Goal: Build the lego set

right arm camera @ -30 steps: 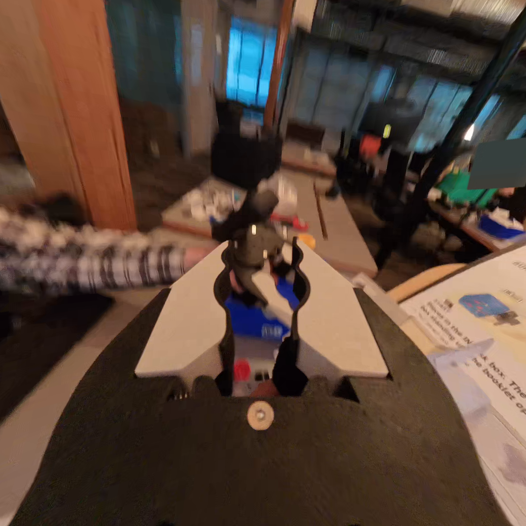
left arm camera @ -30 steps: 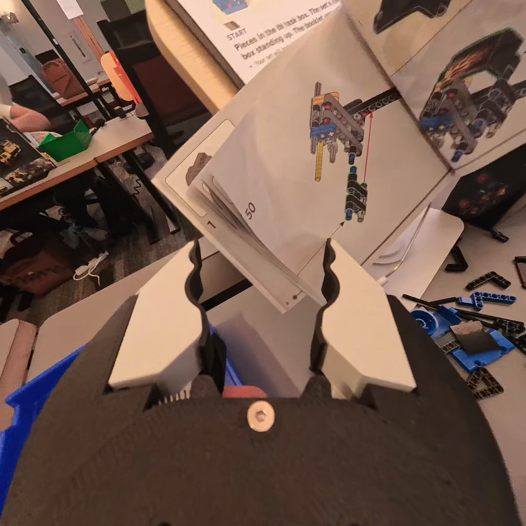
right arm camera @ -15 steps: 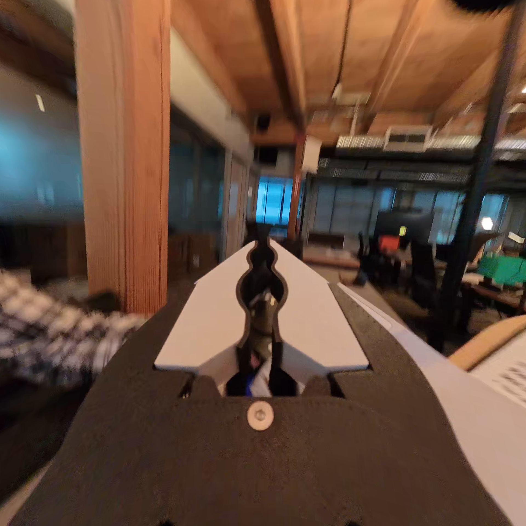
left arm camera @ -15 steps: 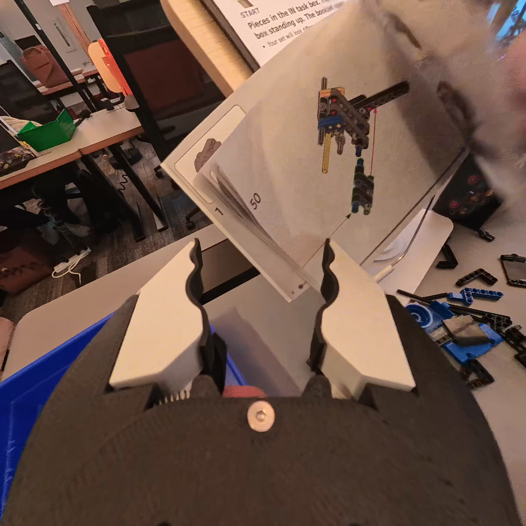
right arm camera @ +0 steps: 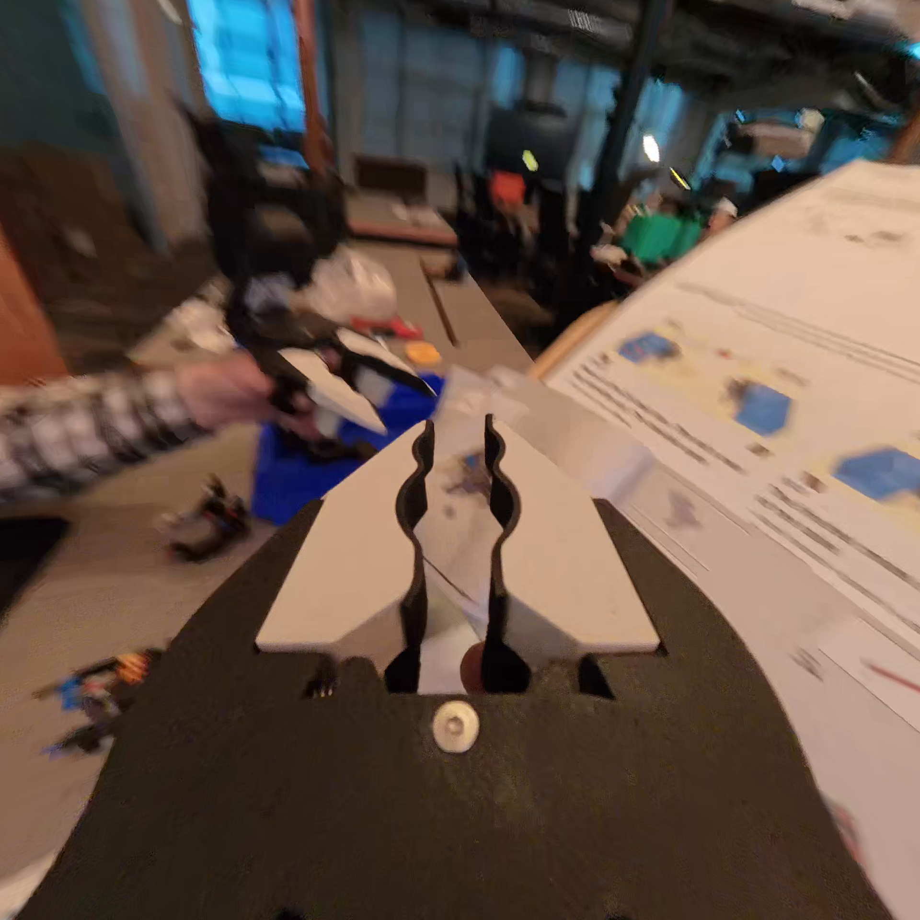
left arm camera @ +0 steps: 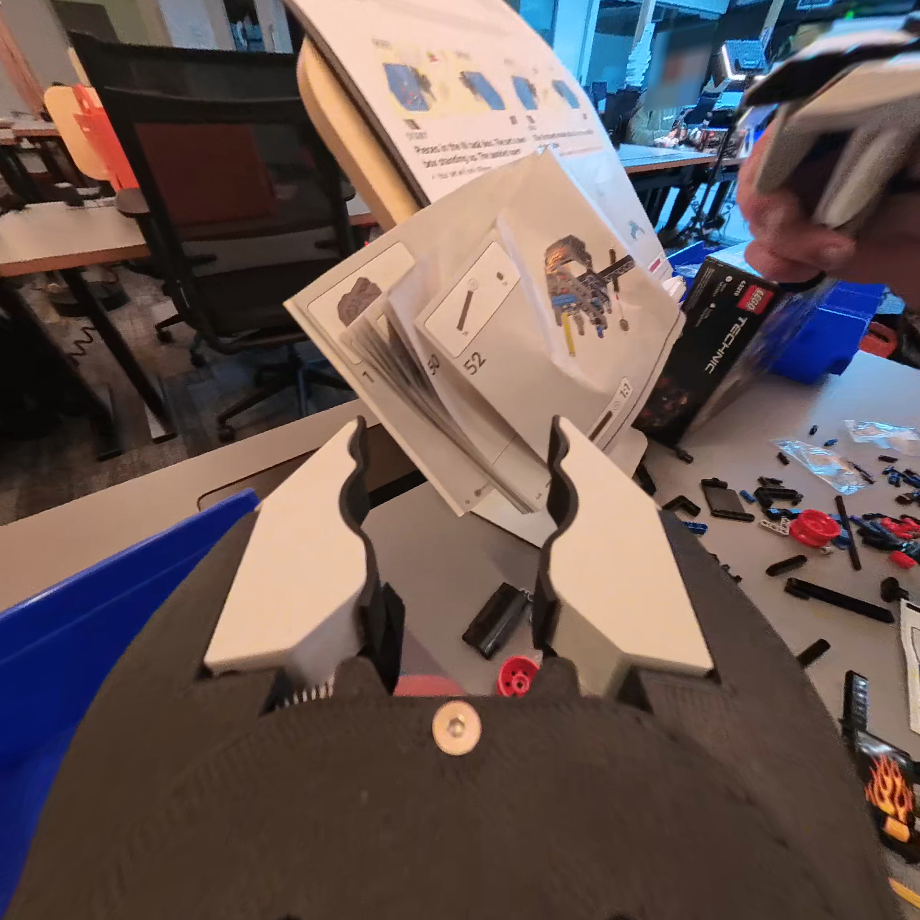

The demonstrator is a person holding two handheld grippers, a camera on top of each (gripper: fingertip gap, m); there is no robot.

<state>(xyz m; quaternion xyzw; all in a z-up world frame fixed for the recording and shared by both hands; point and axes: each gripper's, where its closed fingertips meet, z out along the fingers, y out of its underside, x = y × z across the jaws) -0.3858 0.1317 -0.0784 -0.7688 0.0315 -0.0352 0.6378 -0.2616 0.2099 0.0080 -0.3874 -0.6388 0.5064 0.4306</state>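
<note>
My left gripper [left arm camera: 457,433] is open and empty, low over the grey table [left arm camera: 448,562], facing the open instruction booklet [left arm camera: 498,348], which leans on a stand. A black piece [left arm camera: 498,627] and a small red wheel [left arm camera: 517,682] lie between its fingers on the table. My right gripper [right arm camera: 458,428] is slightly open and empty, aimed at a booklet page; it also shows blurred at top right in the left wrist view [left arm camera: 821,124], above the black set box [left arm camera: 722,338]. Loose pieces [left arm camera: 816,532] lie at the right. A partly built model [right arm camera: 209,517] stands on the table.
A blue bin [left arm camera: 99,622] sits at the left beside my left gripper. A large printed board [left arm camera: 473,99] stands behind the booklet. Clear bags [left arm camera: 816,463] lie among the pieces. The table edge, an office chair [left arm camera: 224,199] and other desks lie beyond.
The booklet has been turned on by a page. My right gripper swung up, shut, then came back down and opened a little. The left view has shifted and shows more of the table.
</note>
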